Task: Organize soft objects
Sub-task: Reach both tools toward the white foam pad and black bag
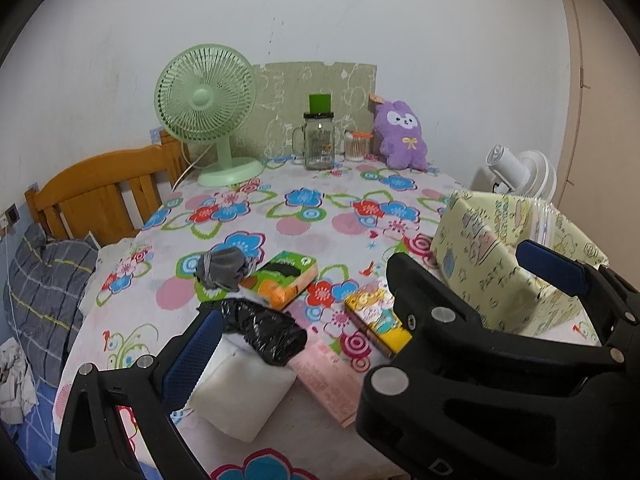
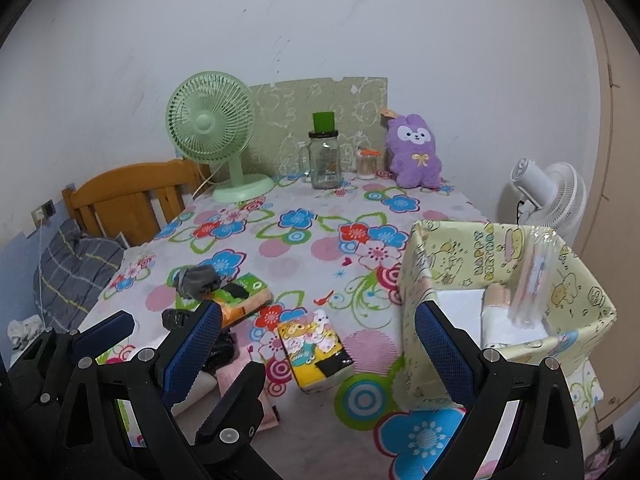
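A grey sock (image 1: pixel 222 270) lies bunched on the flowered tablecloth beside a green and orange tissue pack (image 1: pixel 284 276). Nearer me are a crumpled black plastic bag (image 1: pixel 268 332) resting on a white foam block (image 1: pixel 244 396), a pink packet (image 1: pixel 328 376) and a yellow cartoon tissue pack (image 2: pixel 316 352). My left gripper (image 1: pixel 304 344) is open, its left pad against the black bag. My right gripper (image 2: pixel 318 312) hangs open above the yellow pack, right finger beside the yellow paper-covered box (image 2: pixel 416 292). A purple plush (image 2: pixel 414 152) sits at the back.
A green fan (image 1: pixel 206 100), a glass jar (image 1: pixel 319 142) and a cotton swab pot (image 1: pixel 355 146) stand along the far edge. The box holds white items and a clear packet (image 2: pixel 534 280). A white fan (image 2: pixel 548 196) is behind it. A wooden headboard (image 1: pixel 100 196) and pillow lie left.
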Demonstrator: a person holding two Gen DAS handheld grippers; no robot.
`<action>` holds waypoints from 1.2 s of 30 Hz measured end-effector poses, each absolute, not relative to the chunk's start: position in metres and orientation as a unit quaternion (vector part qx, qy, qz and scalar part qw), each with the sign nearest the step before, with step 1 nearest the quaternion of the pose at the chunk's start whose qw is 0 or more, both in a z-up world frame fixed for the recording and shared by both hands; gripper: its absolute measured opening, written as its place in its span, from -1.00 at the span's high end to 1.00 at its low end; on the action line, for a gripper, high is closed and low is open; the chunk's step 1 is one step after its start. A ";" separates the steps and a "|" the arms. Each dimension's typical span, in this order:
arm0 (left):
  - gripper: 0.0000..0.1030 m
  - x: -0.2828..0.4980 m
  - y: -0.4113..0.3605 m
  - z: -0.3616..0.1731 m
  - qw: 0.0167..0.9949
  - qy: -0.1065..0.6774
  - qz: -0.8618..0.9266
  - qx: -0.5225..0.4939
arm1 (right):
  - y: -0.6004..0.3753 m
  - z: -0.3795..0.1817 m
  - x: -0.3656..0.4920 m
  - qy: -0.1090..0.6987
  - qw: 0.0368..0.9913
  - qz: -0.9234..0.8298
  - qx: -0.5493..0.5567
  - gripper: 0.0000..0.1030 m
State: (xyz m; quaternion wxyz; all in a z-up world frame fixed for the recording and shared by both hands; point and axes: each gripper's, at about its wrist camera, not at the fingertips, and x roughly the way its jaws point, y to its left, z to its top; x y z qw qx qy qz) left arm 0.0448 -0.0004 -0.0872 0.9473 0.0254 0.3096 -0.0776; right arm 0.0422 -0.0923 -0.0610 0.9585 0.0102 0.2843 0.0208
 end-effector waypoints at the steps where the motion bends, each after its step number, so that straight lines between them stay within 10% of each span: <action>1: -0.99 0.045 0.001 -0.090 0.947 0.312 -0.077 0.024 | -0.091 -0.063 0.042 0.284 0.958 0.021 0.010 -0.91; 36: -0.99 0.061 0.049 -0.154 0.920 0.390 -0.019 0.016 | -0.045 -0.131 0.063 0.371 0.926 0.073 -0.016 -0.66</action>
